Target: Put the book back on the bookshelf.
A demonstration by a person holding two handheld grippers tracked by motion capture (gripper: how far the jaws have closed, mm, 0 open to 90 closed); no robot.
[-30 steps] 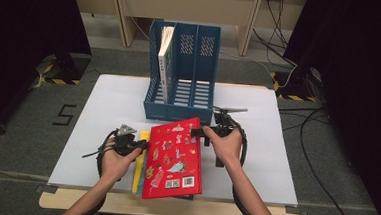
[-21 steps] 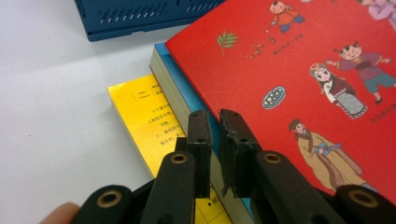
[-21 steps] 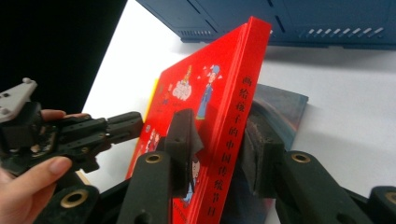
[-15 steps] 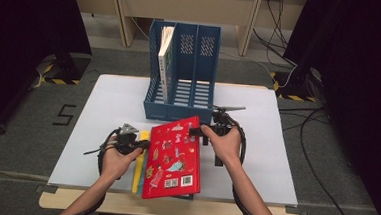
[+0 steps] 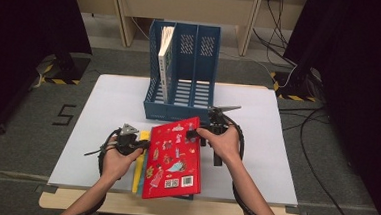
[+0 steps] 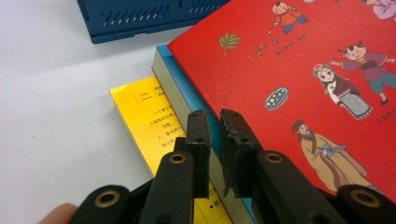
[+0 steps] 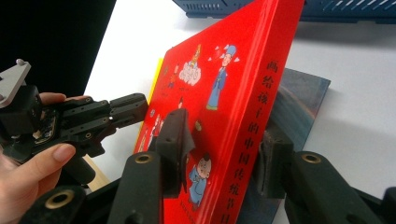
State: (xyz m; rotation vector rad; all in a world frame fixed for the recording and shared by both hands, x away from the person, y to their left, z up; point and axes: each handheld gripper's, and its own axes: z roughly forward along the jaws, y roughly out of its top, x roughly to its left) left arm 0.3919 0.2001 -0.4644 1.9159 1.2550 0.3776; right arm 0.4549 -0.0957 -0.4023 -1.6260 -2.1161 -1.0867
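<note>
glossy red hardcover book with cartoon figures, tilted atop a stack near the table's front edge; right gripper clamps its spine; left gripper nearly closed, empty.

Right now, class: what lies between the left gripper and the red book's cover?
In the left gripper view, the left gripper sits over a blue book and a yellow book stacked under the red book.

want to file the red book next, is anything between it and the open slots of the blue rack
Nothing visible: bare table separates the red book, clamped by the right gripper, from the blue rack. Its middle and right slots look empty.
</note>
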